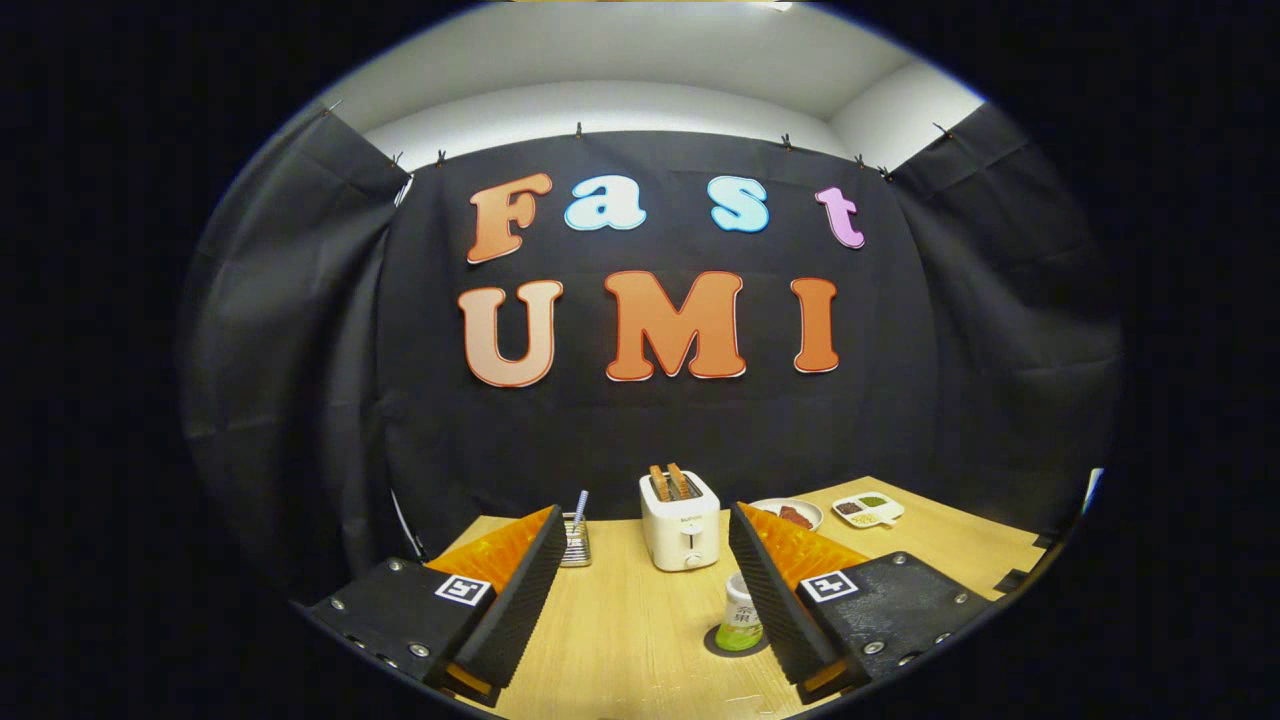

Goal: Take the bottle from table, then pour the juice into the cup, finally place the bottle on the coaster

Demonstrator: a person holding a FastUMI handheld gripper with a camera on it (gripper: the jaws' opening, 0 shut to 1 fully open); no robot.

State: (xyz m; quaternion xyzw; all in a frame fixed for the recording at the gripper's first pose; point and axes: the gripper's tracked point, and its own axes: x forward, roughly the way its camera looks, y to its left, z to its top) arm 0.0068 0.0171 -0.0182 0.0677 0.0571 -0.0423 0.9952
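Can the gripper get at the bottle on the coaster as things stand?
Probably yes. The gripper is open, fingers wide apart and holding nothing. The bottle stands upright on the coaster, close against the inner face of the right finger, partly hidden by it. A shift toward that side should bracket it.

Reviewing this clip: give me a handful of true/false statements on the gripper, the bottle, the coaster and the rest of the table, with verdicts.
1. The gripper is open with nothing between its fingers. True.
2. The bottle lies on its side. False: it stands upright on the dark coaster, close to the right finger's inner face.
3. The toaster has slices sticking out of its slots. True.
4. The toaster stands nearer to the gripper than the bottle. False: it stands beyond the bottle, toward the booth's wall.
5. A metal cup with a straw stands by the left fingertip. True.
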